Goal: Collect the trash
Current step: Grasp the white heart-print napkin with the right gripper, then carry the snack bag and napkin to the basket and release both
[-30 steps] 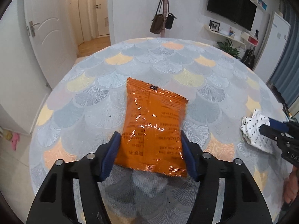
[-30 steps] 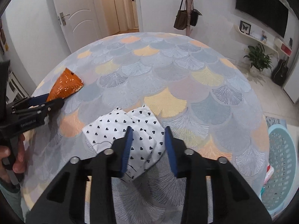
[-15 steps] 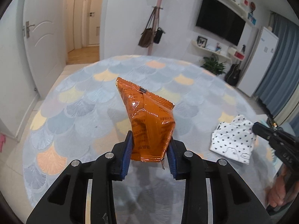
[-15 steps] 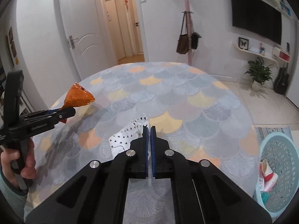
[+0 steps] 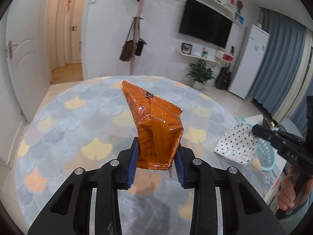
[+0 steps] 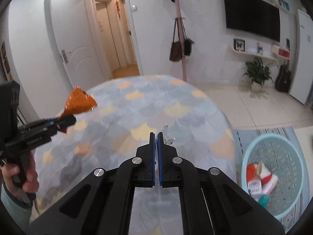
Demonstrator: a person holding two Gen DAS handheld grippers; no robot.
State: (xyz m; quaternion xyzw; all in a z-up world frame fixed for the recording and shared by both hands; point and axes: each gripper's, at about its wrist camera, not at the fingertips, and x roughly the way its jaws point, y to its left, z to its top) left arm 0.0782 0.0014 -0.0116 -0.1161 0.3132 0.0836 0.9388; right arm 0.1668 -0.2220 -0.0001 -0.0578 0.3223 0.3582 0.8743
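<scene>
My left gripper [image 5: 156, 152] is shut on an orange snack wrapper [image 5: 154, 125] and holds it upright above the round table [image 5: 78, 129]. The wrapper also shows in the right wrist view [image 6: 80, 102], held in the left gripper [image 6: 62, 122]. My right gripper [image 6: 157, 137] is shut on a white paper with black hearts [image 5: 236, 145], lifted over the table's right edge. In the right wrist view only a sliver of that paper [image 6: 168, 140] shows beside the jaws.
A light blue basket [image 6: 252, 150] stands on the floor right of the table, with several pieces of trash inside. It also shows in the left wrist view [image 5: 266, 156]. A coat stand [image 5: 137, 45], a door [image 6: 76, 39] and a plant [image 5: 201, 74] are behind.
The left gripper closed on the orange wrapper and lifted it off the table. The right gripper closed on the heart-print paper and lifted it, moving right toward the basket.
</scene>
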